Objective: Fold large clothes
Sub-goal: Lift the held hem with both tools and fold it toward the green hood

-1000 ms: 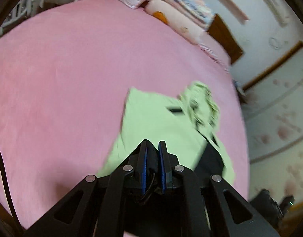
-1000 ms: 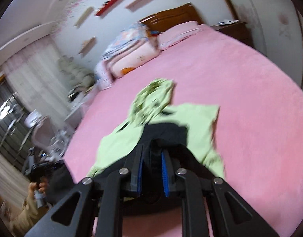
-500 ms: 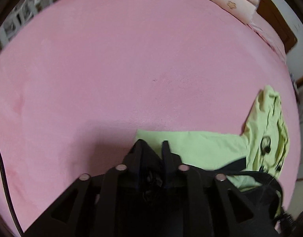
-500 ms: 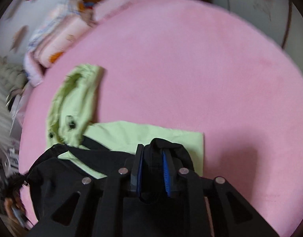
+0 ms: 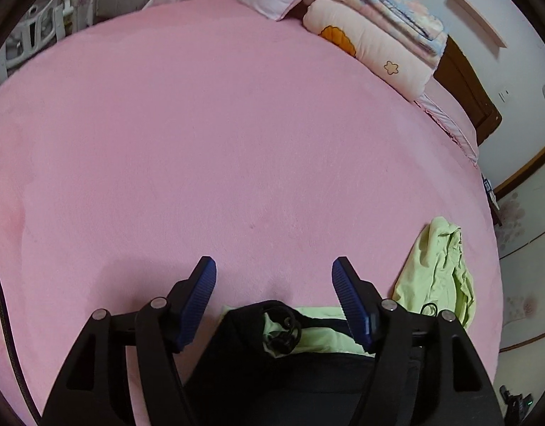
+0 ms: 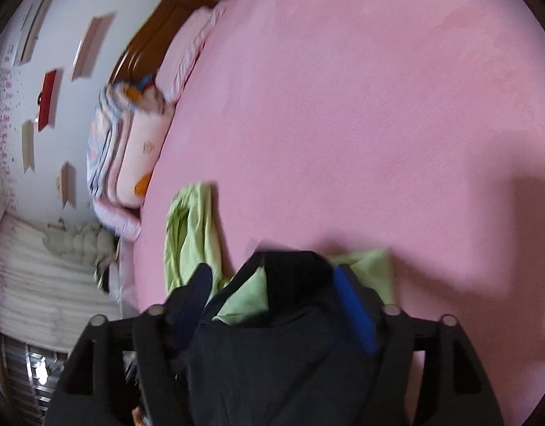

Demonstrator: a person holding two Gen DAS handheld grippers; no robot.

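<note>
A black and light-green hooded jacket lies folded on the pink bed. In the left wrist view its black folded part lies under my left gripper, which is open and empty just above it; the green hood sticks out to the right. In the right wrist view my right gripper is open, with the black fabric lying between and under its fingers; the green hood lies to the left.
Folded pink quilts and pillows are stacked at the head of the bed by the brown headboard. The quilts also show in the right wrist view. White furniture stands beyond the far left edge.
Both grippers carried the black hem over the green body, lowered it onto the bed and opened. The fabric now lies loose below them.
</note>
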